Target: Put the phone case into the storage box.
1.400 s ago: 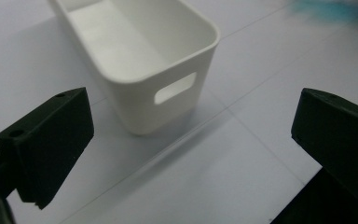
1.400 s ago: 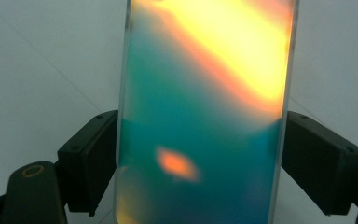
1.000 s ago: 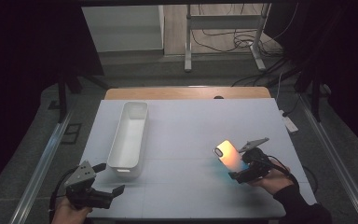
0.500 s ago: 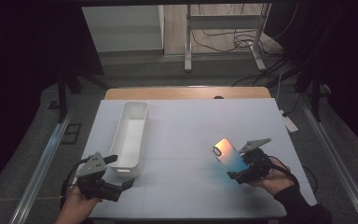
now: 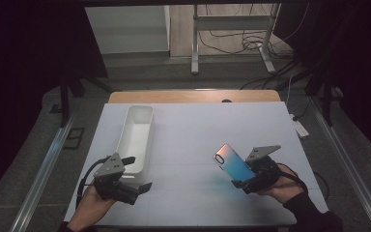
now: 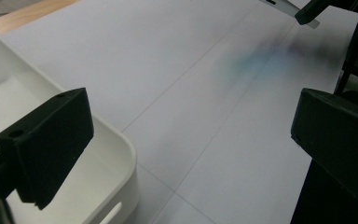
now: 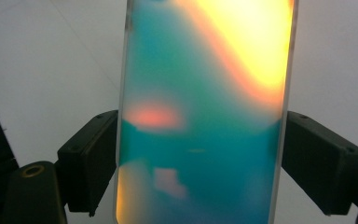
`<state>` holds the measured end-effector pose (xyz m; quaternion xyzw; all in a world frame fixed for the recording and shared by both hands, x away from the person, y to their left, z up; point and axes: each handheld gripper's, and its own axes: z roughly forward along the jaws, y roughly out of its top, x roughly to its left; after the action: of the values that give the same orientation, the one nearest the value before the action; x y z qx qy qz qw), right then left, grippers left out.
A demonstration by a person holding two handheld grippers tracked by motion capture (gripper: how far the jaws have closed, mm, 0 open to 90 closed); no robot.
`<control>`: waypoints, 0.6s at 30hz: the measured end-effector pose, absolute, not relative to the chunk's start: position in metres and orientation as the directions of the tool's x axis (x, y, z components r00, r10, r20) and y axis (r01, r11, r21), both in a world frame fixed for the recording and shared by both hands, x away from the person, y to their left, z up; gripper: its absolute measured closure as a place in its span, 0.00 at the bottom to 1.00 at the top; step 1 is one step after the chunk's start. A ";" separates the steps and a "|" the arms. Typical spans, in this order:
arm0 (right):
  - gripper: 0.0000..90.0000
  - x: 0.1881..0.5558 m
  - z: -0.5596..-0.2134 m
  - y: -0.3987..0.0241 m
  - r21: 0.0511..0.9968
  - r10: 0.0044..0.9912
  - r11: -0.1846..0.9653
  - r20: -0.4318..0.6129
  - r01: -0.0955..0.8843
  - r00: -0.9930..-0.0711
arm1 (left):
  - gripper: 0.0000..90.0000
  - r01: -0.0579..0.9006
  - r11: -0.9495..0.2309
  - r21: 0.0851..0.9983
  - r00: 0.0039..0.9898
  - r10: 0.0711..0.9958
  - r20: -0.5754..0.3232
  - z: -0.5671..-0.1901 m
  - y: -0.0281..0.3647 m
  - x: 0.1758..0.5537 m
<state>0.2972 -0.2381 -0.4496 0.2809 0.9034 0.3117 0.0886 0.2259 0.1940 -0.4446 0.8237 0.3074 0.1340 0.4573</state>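
My right gripper (image 5: 240, 178) is shut on the lower end of an iridescent phone case (image 5: 231, 161) and holds it tilted up above the white table (image 5: 198, 130) at the right. In the right gripper view the case (image 7: 205, 116) stands between the two black pads (image 7: 91, 154), teal with a yellow-orange sheen. My left gripper (image 5: 137, 173) is open at the near end of a long white tray (image 5: 124, 139). In the left gripper view one jaw hangs over the tray's corner (image 6: 121, 140), the other stands over bare table, and nothing lies between them (image 6: 191, 135).
The tray lies lengthwise on the left half of the table and looks bare inside. A wooden strip (image 5: 193, 95) runs along the far edge. Metal rails (image 5: 43, 169) flank the table, with cables and a stand's legs (image 5: 232, 43) on the floor beyond.
My left gripper has moved right and forward from the table's near-left corner to the tray's near end. The phone case in my right gripper has changed from an orange glow to blue-teal.
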 end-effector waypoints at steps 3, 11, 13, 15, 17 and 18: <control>0.18 0.295 -0.448 -0.236 0.623 0.545 0.648 0.023 0.438 -0.838 | 0.00 0.381 -0.408 0.830 0.784 0.618 -0.056 -0.446 0.187 0.229; 0.18 0.291 -0.444 -0.232 0.647 0.498 0.651 0.030 0.397 -0.866 | 0.00 0.352 -0.413 0.840 0.814 0.577 -0.057 -0.446 0.177 0.235; 0.18 0.290 -0.443 -0.230 0.659 0.480 0.650 0.031 0.379 -0.877 | 0.00 0.337 -0.414 0.845 0.824 0.564 -0.052 -0.445 0.173 0.238; 0.18 0.288 -0.442 -0.228 0.663 0.468 0.652 0.032 0.369 -0.883 | 0.00 0.334 -0.414 0.847 0.827 0.560 -0.052 -0.444 0.172 0.239; 0.18 0.288 -0.442 -0.228 0.668 0.459 0.652 0.030 0.359 -0.888 | 0.00 0.326 -0.415 0.849 0.833 0.551 -0.051 -0.444 0.170 0.242; 0.18 0.287 -0.442 -0.227 0.672 0.450 0.652 0.030 0.351 -0.892 | 0.00 0.324 -0.415 0.850 0.835 0.548 -0.051 -0.444 0.170 0.243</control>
<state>0.2872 -0.2270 -0.4422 0.2212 0.9061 0.3538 0.0699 0.2429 0.1697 -0.4441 0.8326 0.2619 0.1185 0.4734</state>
